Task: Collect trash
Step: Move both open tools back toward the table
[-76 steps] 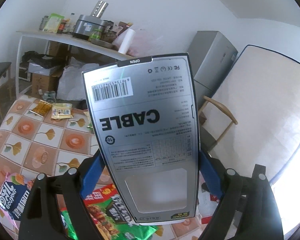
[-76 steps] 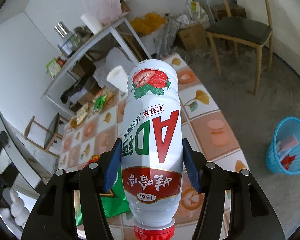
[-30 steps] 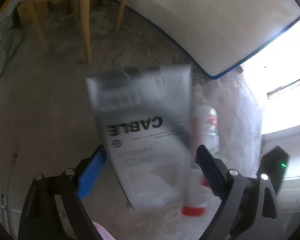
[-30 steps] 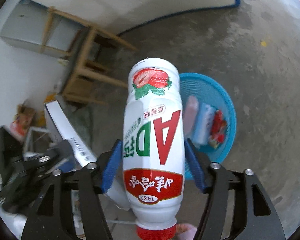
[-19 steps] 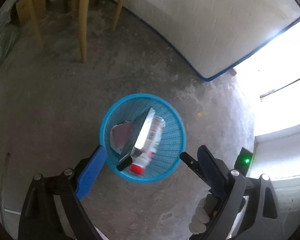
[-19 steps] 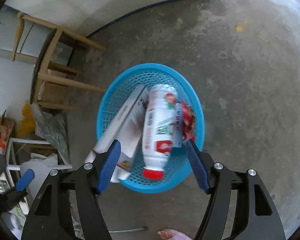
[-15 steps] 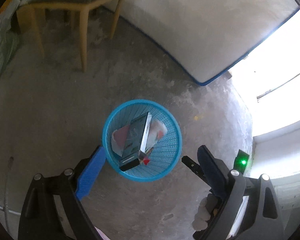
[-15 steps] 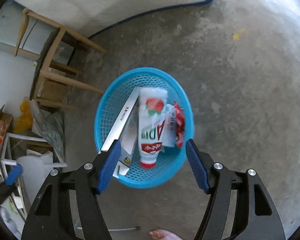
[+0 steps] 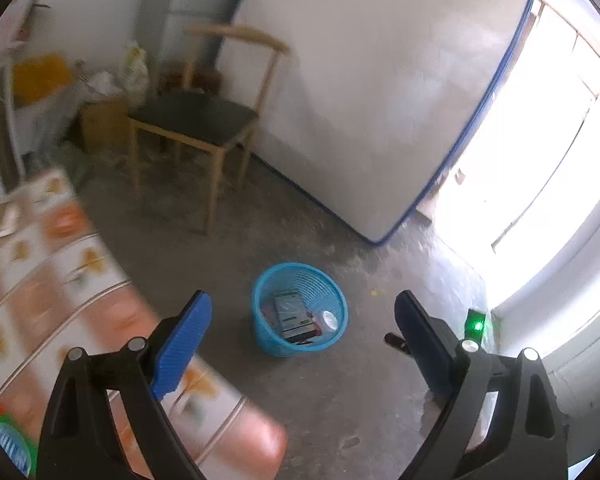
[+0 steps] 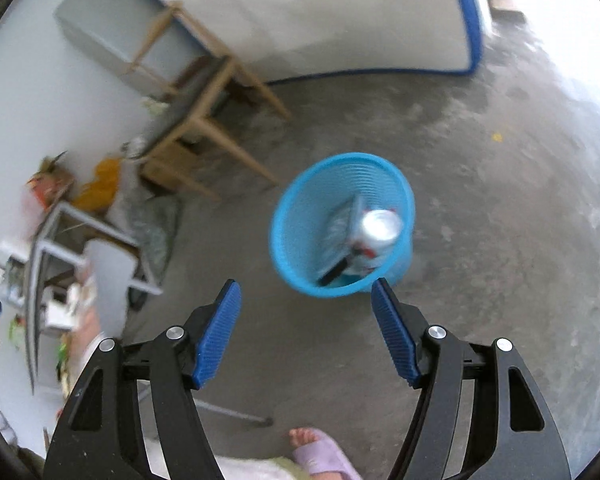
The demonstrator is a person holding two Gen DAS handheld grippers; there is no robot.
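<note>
Lying inside the blue mesh wastebasket [image 10: 300,216] on the concrete floor are a flat grey cardboard box [image 9: 294,316] and a white plastic bottle [image 10: 380,229] standing on its cap end, its round base facing up, so this batch of trash is reading as already collected. Both tools are hanging empty: the left hand-held gripper [image 9: 302,326] is standing spread with nothing between its ribbed blue pads [image 9: 182,344], and the right hand-held gripper [image 10: 306,330] is likewise spread wide over bare floor, holding nothing. Showing at the left edge of the left wrist view is a bench [image 9: 80,280] under a glossy tablecloth printed with orange circles and leaf motifs, and a corner of a green and blue snack wrapper [image 9: 8,440] is peeking out at its near end, so more litter is likely waiting there; how much is left cannot be told from here. The basket is looking light, round and tapered, its ribbed plastic wall open like lattice; the floor is rough and mottled grey. A wooden chair [image 9: 196,120] with a dark seat is standing against the pale wall, and a sandalled foot [image 10: 320,452] is showing below the right tool.
</note>
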